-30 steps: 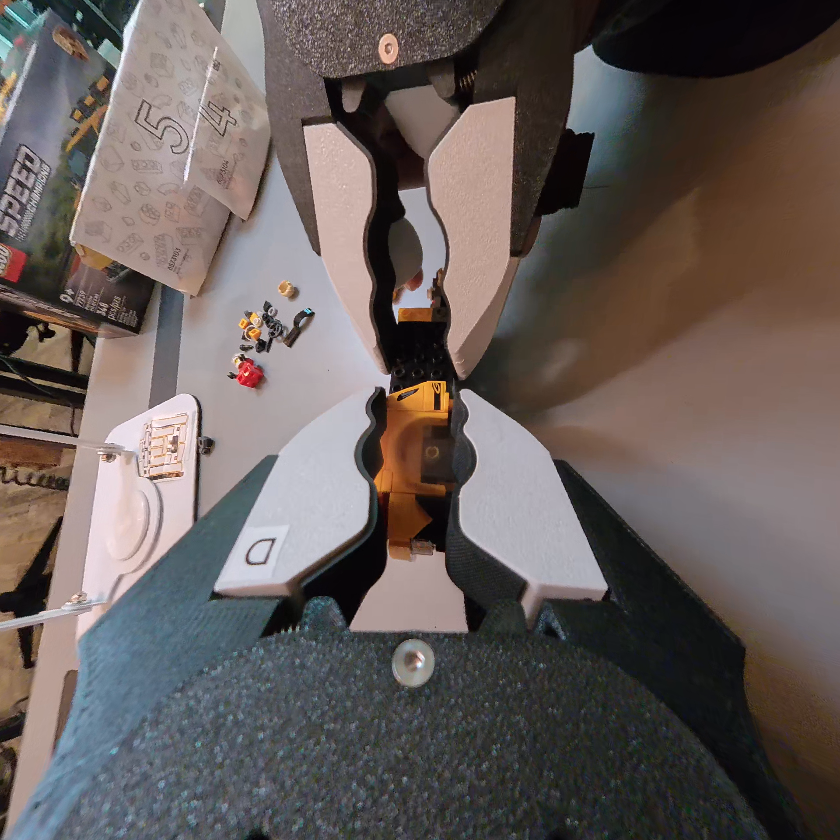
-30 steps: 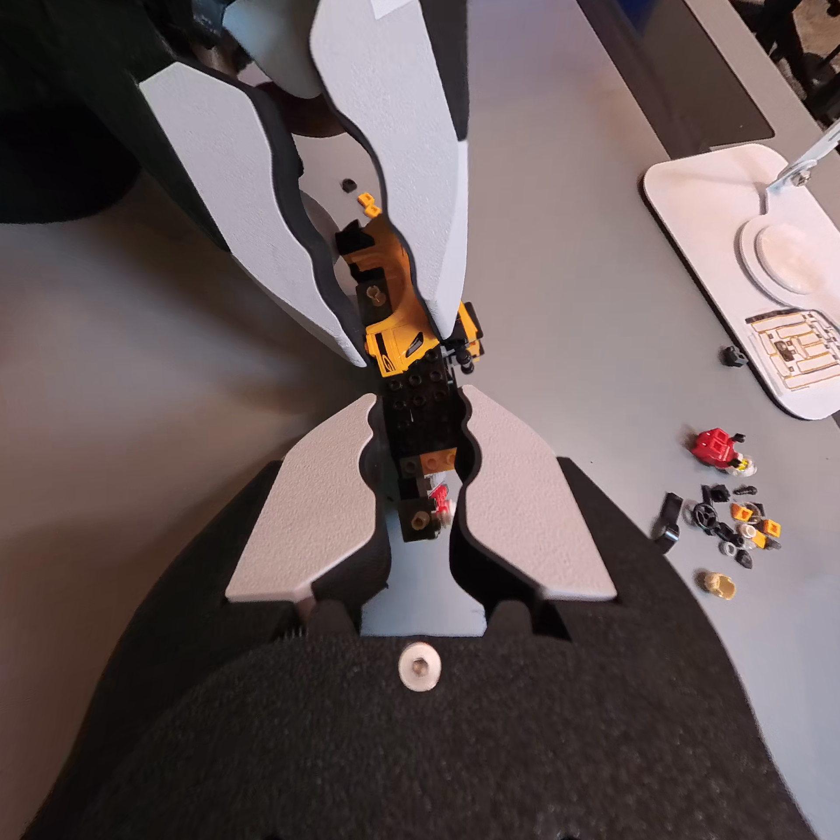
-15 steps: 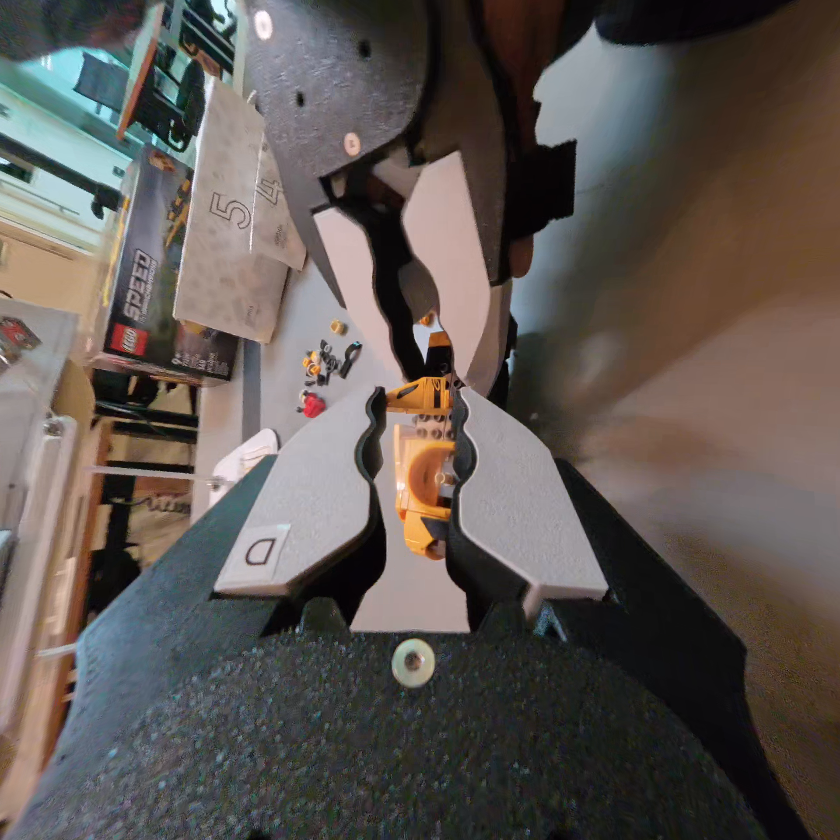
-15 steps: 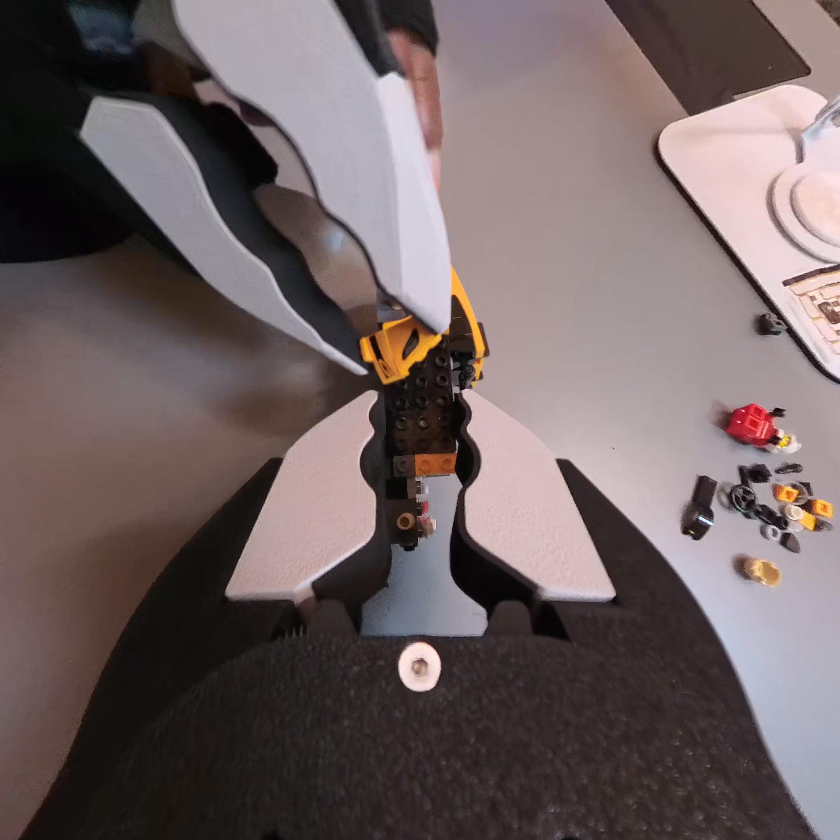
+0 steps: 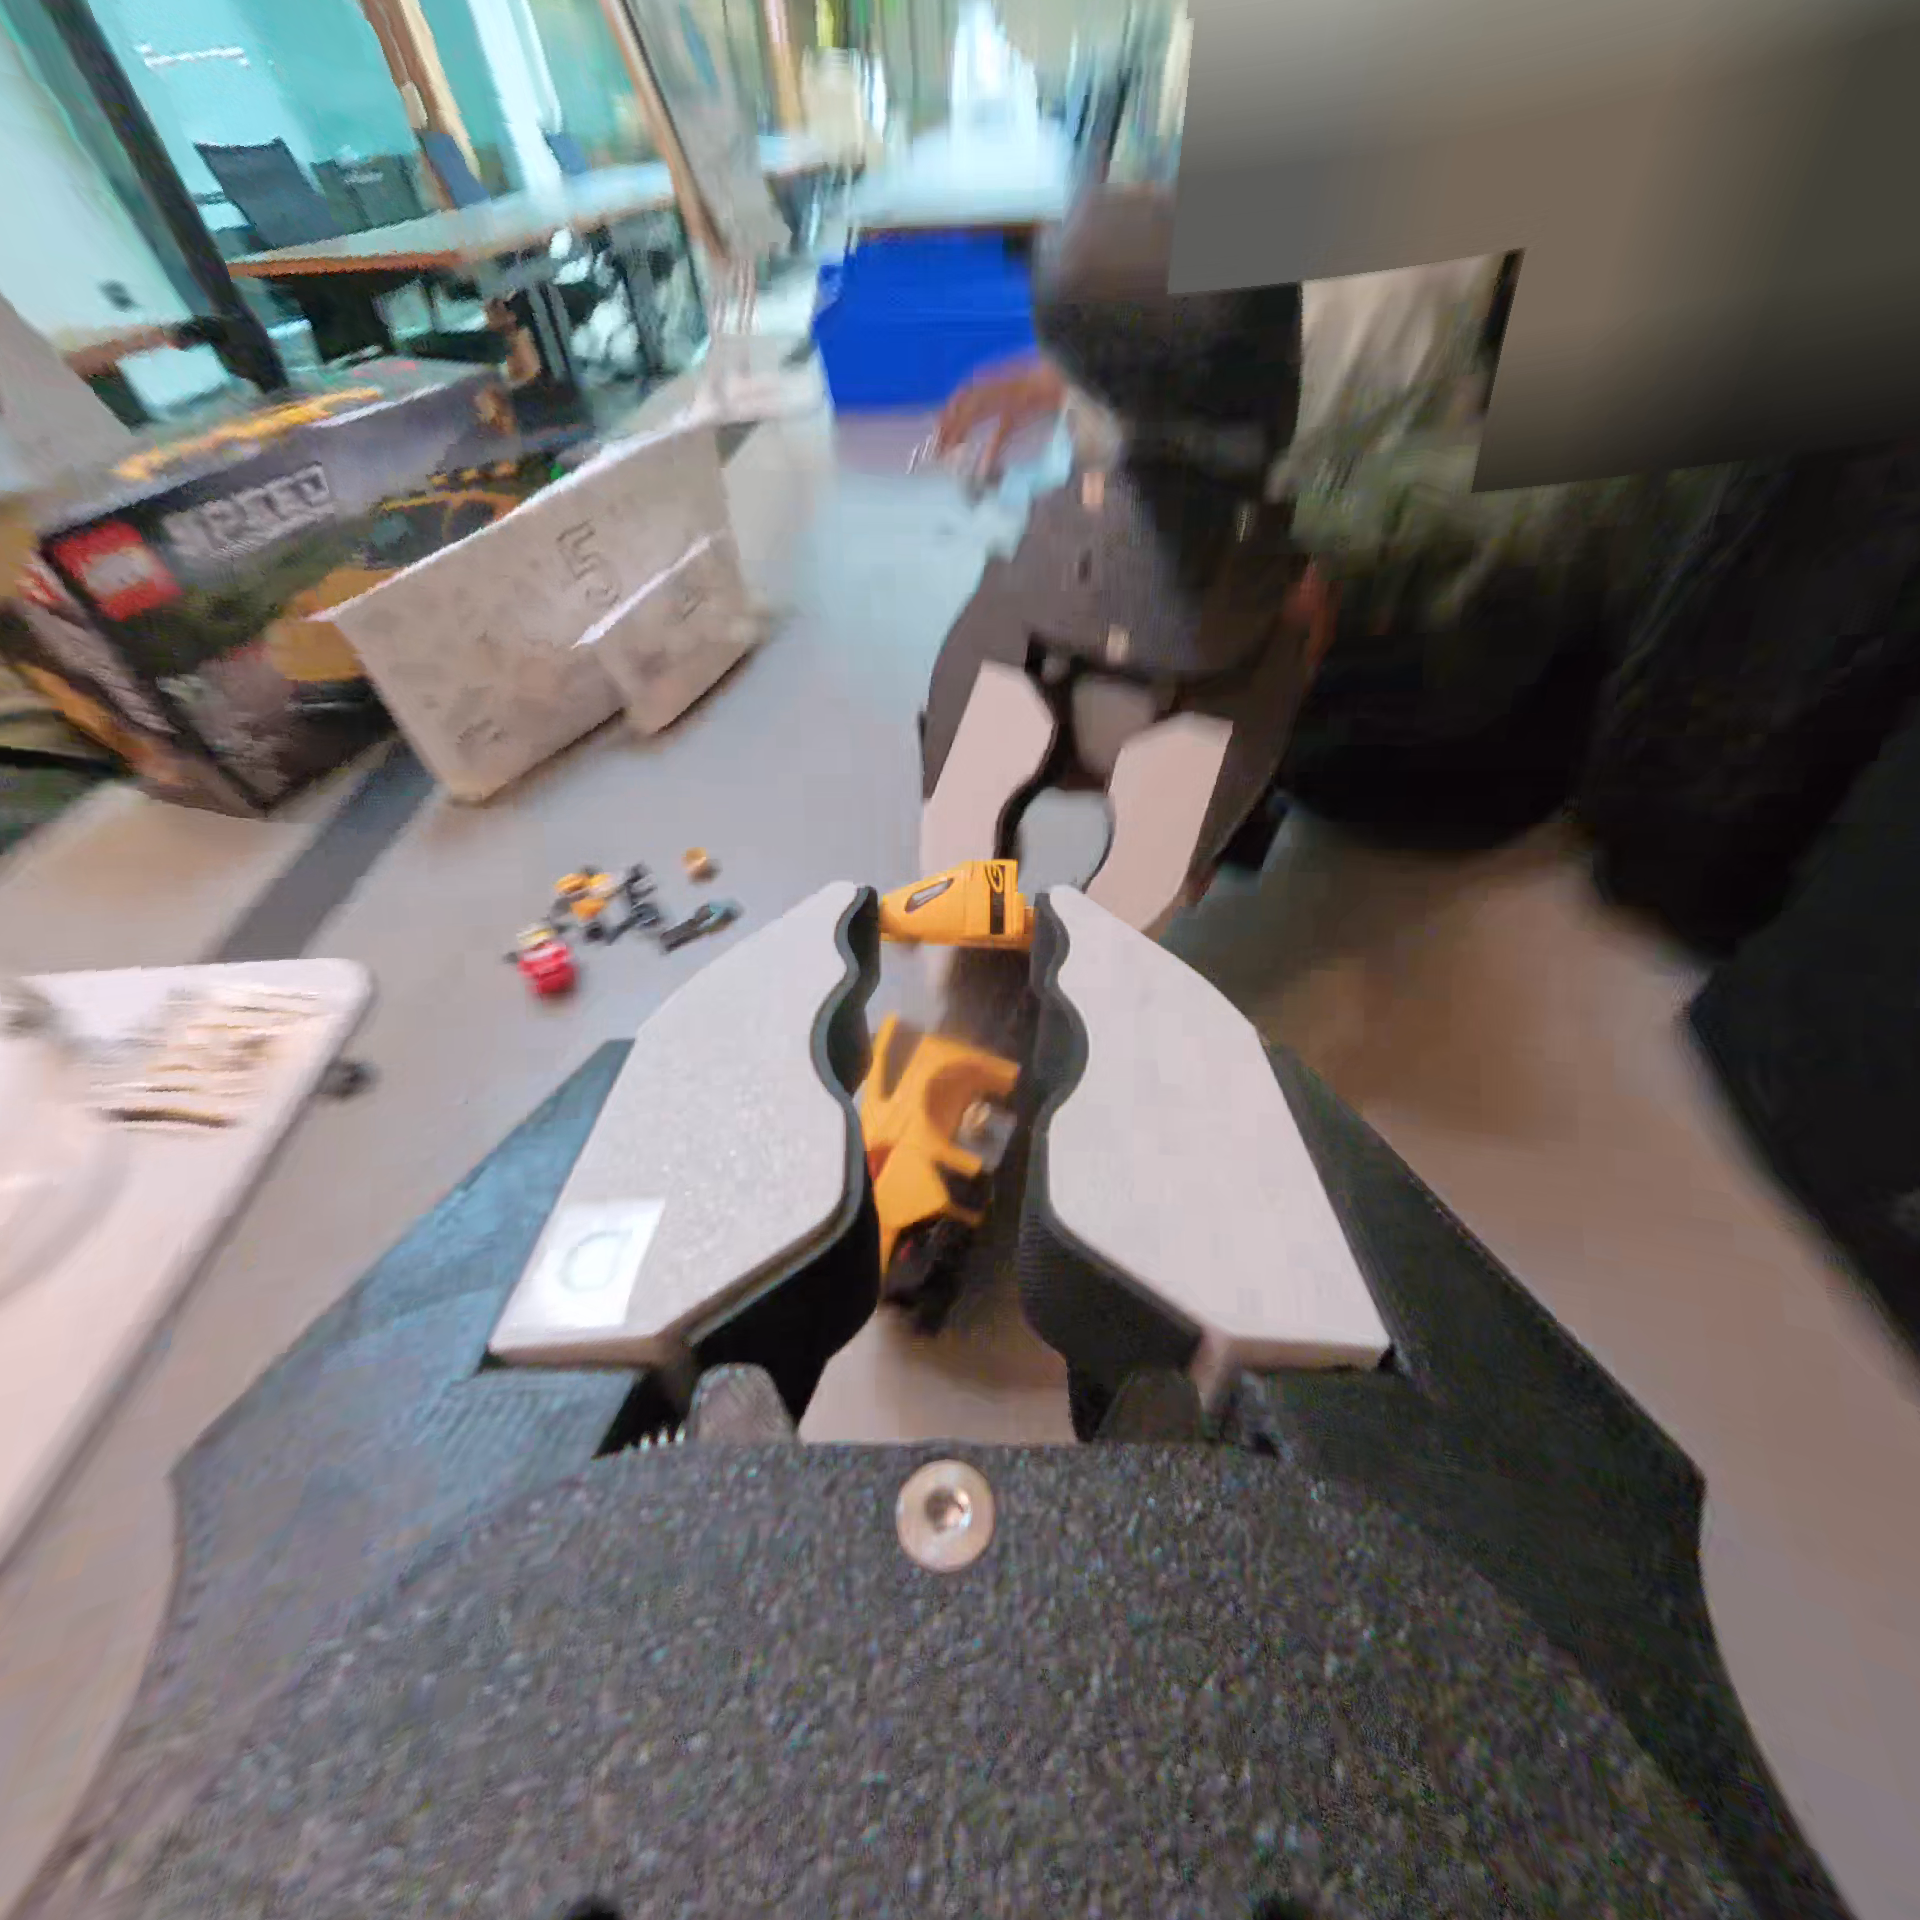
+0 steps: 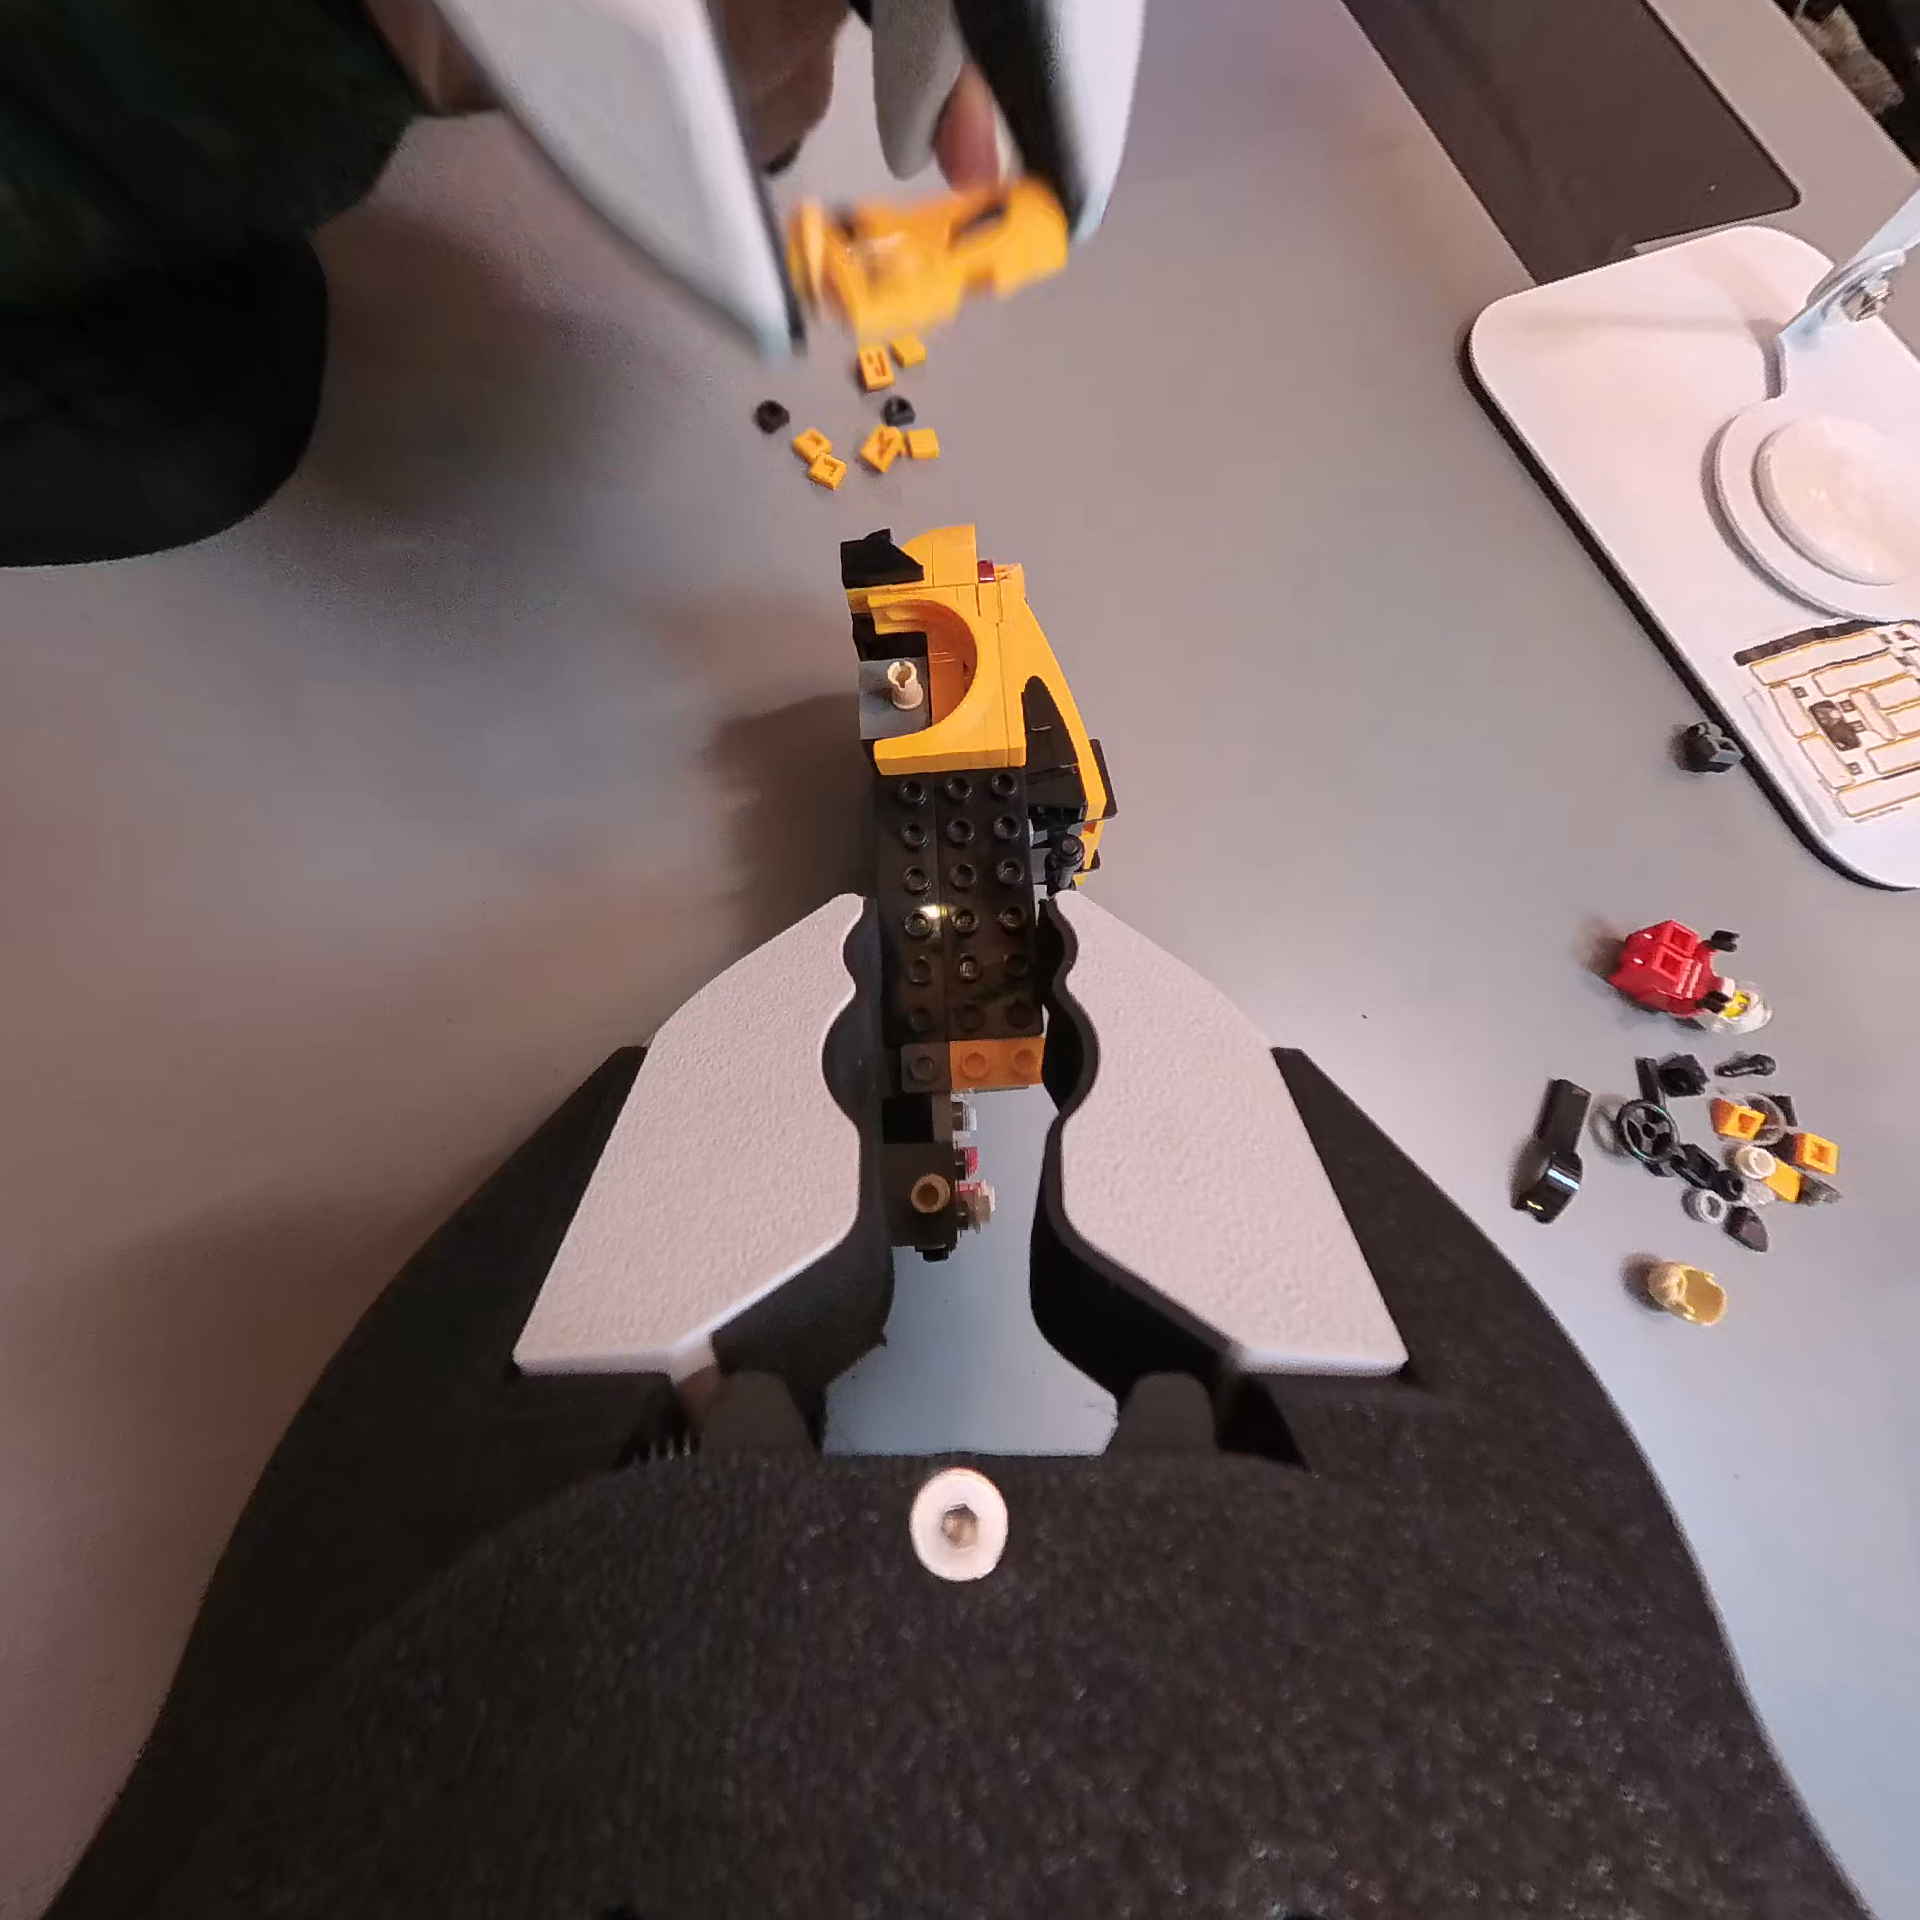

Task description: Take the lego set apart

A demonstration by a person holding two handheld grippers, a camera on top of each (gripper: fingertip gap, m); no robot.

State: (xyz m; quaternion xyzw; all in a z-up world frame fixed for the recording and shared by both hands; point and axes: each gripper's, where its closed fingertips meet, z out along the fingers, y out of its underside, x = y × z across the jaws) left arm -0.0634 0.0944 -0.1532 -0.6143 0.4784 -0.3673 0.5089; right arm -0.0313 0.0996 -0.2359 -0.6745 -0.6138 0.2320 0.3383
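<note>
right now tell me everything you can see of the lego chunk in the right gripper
The lego chunk is a plastic car section: a black studded plate, its near end clamped in the right gripper, whose jaws are shut on it. The far end carries a yellow wheel arch and a grey block with a tan axle pin. It points away, held above the grey table, and touches nothing but the jaws.

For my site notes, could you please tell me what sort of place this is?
Probably an office or lab workspace: a grey desk, more desks and chairs behind glass, and a blue bin.
</note>
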